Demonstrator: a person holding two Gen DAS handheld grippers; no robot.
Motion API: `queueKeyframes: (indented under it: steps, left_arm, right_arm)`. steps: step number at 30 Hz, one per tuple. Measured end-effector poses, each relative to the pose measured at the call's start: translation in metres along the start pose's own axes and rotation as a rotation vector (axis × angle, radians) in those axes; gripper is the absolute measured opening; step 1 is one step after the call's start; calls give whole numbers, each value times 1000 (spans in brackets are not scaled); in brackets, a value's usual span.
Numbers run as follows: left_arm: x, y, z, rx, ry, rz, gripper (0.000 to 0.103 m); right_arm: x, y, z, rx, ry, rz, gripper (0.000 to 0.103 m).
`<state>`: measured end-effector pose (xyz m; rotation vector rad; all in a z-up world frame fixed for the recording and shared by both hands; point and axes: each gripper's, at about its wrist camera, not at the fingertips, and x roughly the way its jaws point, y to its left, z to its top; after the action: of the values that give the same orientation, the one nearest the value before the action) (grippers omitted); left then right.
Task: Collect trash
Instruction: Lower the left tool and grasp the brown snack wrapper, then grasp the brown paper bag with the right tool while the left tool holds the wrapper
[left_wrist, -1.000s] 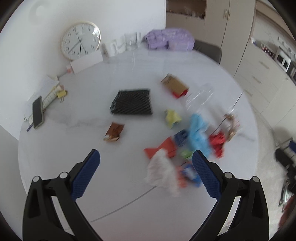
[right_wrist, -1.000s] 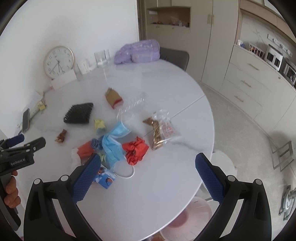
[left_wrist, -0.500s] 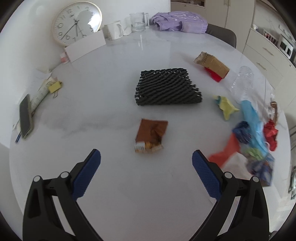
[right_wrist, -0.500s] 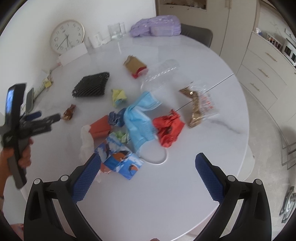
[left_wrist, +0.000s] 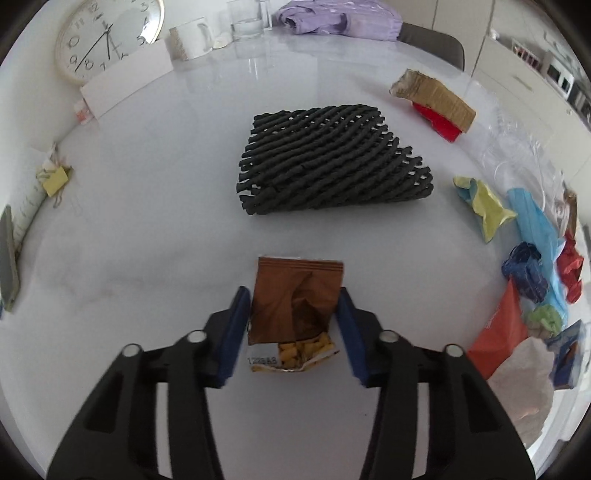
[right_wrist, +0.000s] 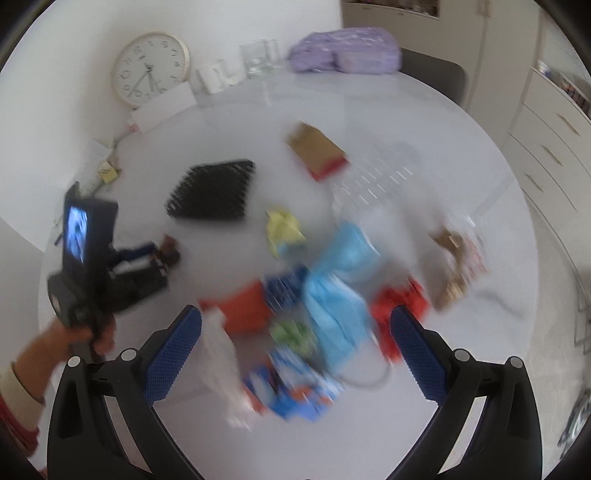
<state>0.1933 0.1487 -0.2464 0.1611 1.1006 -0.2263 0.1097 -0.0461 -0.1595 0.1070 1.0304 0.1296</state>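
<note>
on the white round table, left gripper sits low over the brown snack wrapper. jaws have just been closing, wrapper between them, blue pads at or just off its two side edges; can't confirm real squeeze. wrapper lies flat, torn end toward the camera, just in front of the black foam mesh. right gripper has jaws spread wide, nothing between them, hovering above the trash pile: blue face mask, red wrapper, orange packet, yellow wrapper. right view is motion-blurred. the person's left hand shows at its left edge.
</note>
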Motion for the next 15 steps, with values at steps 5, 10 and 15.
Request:
queueKeyframes:
  steps: [5, 10, 15]
  left_arm:
    - [-1, -1, 0, -23, -26, 23, 30]
    - [-8, -3, 4, -55, -38, 2, 30]
    - [-21, 0, 13, -101, -57, -4, 30]
  right_arm:
    - [34, 25, 53, -83, -16, 8, 99]
    - [81, 24, 116, -160, -16, -50, 90]
    - [154, 6, 180, -264, 80, -173, 81]
